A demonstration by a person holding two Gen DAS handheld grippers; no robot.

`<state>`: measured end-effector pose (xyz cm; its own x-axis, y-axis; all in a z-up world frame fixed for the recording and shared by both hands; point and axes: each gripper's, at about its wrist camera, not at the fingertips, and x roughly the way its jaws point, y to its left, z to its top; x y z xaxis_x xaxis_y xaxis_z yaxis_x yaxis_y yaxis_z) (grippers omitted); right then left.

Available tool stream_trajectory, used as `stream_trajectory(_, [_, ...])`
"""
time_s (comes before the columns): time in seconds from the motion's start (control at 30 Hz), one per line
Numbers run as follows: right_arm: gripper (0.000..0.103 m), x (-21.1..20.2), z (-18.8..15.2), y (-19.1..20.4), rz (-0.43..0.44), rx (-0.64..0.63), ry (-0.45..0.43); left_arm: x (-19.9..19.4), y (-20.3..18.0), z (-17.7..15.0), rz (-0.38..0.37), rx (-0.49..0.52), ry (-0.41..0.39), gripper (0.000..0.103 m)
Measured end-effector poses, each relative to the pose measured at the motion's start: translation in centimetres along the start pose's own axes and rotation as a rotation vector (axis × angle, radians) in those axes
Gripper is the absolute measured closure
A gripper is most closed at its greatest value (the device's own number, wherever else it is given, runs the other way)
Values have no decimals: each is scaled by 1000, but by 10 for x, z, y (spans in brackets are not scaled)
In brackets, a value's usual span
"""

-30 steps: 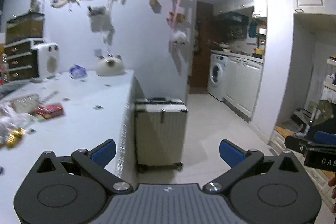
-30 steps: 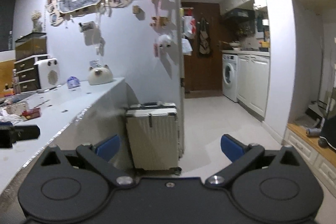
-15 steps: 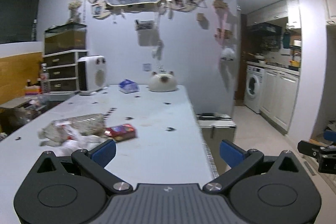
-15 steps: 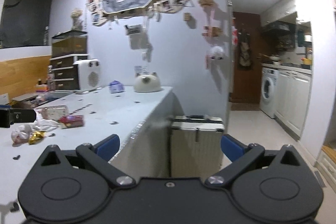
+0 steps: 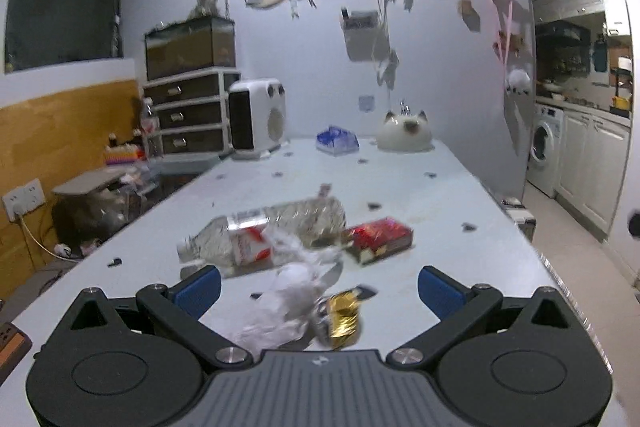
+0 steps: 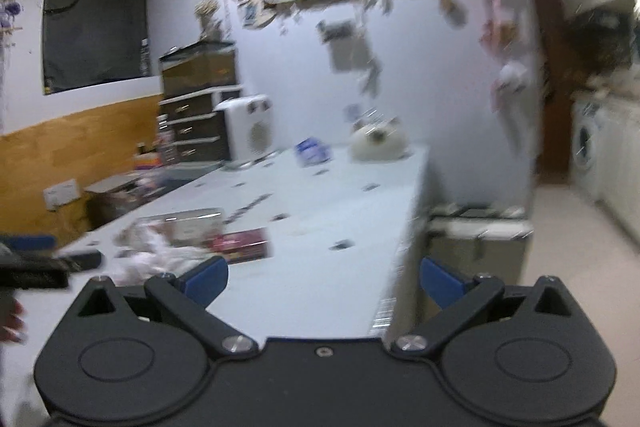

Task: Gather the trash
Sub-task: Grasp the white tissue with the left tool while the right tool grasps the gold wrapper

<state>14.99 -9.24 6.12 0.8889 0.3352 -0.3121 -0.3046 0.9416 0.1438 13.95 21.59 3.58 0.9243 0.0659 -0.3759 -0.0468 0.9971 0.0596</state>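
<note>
Left wrist view: left gripper [image 5: 318, 287] with blue-tipped fingers spread wide apart, empty, low over the near end of a long white table [image 5: 432, 187]. Between and just past the fingers, a heap of trash: crumpled white tissue paper [image 5: 288, 291], touching a crushed gold foil wrapper [image 5: 342, 315] on its right. Behind these, a clear plastic bottle with a red and white label [image 5: 264, 233] lying on its side, and just beside its base a flat red packet [image 5: 378, 239]. Small dark scraps scattered over the tabletop. Far end: white fan heater [image 5: 256, 117], blue and white packet [image 5: 337, 141], white cat-shaped ornament [image 5: 404, 133]. Off to the right, a white washing machine [image 5: 544, 151].

Right wrist view, blurred: right gripper [image 6: 324, 281] likewise parted wide and empty, at the table's right edge, well apart from the trash. Same bottle [image 6: 180, 227], tissue [image 6: 148, 255] and red packet [image 6: 240, 245] ahead to the left. Left gripper's dark body at the left border. Pale hard-shell suitcase [image 6: 476, 247] on the floor beside the table.
</note>
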Motion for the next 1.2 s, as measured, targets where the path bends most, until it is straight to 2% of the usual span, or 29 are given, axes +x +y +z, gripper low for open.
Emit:
stream_trajectory(0.13, [0,28,9,30,92,34,56,14,23,-12,-38,-12,42,0])
stream_trajectory(0.33, [1,76,12,69,134,63,116,43,44,-19,-69,3,92,0])
stream_trajectory(0.4, [14,93,10,78,158,89,150,54,48,-19,-71,7,96,5])
stream_trajectory(0.53, [26,127,1,89,205,187,225,74,50,-18,-110,21,104,21])
stream_trajectory(0.6, [36,141,-8,90,235,261,265,86,49,-19,-127,31,121,28])
stream_trajectory(0.67, [40,154,-17,90,257,333,298,97,46,-22,-130,44,151,41])
stream_trajectory(0.8, [49,171,-31,94,267,397,337,108,45,-32,-128,49,175,55])
stream_trajectory(0.97, [56,187,-45,101,315,469,377,108,50,-34,-150,18,175,57])
stream_trajectory(1.1, [63,198,-52,104,342,543,395,109,47,-34,-164,34,179,58])
stream_trajectory(1.2, [63,201,-52,106,349,565,391,110,43,-33,-183,49,177,58])
